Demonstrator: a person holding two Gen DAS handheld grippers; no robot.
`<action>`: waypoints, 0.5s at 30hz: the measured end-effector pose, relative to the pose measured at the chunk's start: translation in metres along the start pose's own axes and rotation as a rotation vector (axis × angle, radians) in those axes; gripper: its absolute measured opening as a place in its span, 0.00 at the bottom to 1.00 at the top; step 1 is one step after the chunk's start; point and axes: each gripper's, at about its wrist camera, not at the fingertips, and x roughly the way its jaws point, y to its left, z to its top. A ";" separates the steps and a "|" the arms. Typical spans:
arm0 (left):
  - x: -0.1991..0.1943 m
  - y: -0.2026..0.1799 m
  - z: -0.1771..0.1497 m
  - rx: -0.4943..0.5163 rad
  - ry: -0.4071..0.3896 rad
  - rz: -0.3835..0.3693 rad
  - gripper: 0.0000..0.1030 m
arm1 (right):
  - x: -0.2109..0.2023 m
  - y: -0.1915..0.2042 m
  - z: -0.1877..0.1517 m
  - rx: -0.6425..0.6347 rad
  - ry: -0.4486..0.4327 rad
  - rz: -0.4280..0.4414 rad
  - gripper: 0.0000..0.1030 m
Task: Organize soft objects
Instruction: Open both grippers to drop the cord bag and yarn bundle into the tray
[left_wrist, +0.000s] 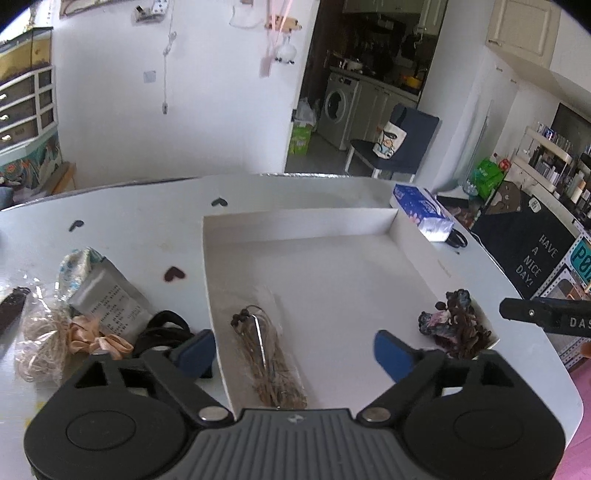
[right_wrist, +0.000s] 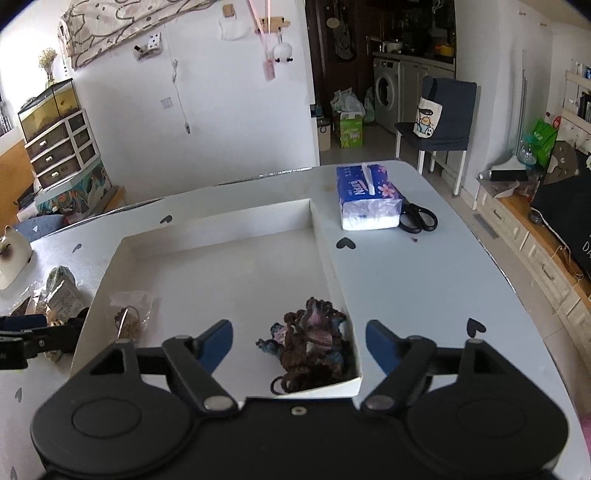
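A shallow white box (left_wrist: 229, 266) (right_wrist: 325, 251) lies on the table. In it lie a clear bag of brown hair ties (left_wrist: 269, 365) (right_wrist: 129, 321) and a dark tangle of hair ties and scrunchies (left_wrist: 454, 325) (right_wrist: 314, 343) in its near right corner. Left of the box lie black bands (left_wrist: 166, 328), a peach scrunchie (left_wrist: 99, 339), a bag of beige bands (left_wrist: 40, 343) and a printed packet (left_wrist: 110, 299). My left gripper (left_wrist: 295, 350) is open and empty over the box's near left edge. My right gripper (right_wrist: 299, 343) is open, its fingers either side of the dark tangle.
A blue tissue pack (right_wrist: 365, 199) (left_wrist: 421, 214) and black scissors (right_wrist: 417, 218) lie at the far right of the table. A cat figure (right_wrist: 13, 254) stands at the far left. A chair (right_wrist: 443, 122) stands beyond the table.
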 end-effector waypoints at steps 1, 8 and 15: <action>-0.003 0.001 -0.001 0.000 -0.009 0.006 0.97 | -0.002 0.001 -0.001 -0.002 -0.005 0.000 0.83; -0.015 0.006 -0.006 -0.001 -0.029 0.016 1.00 | -0.016 0.011 -0.008 -0.019 -0.042 -0.010 0.97; -0.022 0.012 -0.008 0.002 -0.044 0.007 1.00 | -0.025 0.025 -0.015 -0.034 -0.073 -0.014 1.00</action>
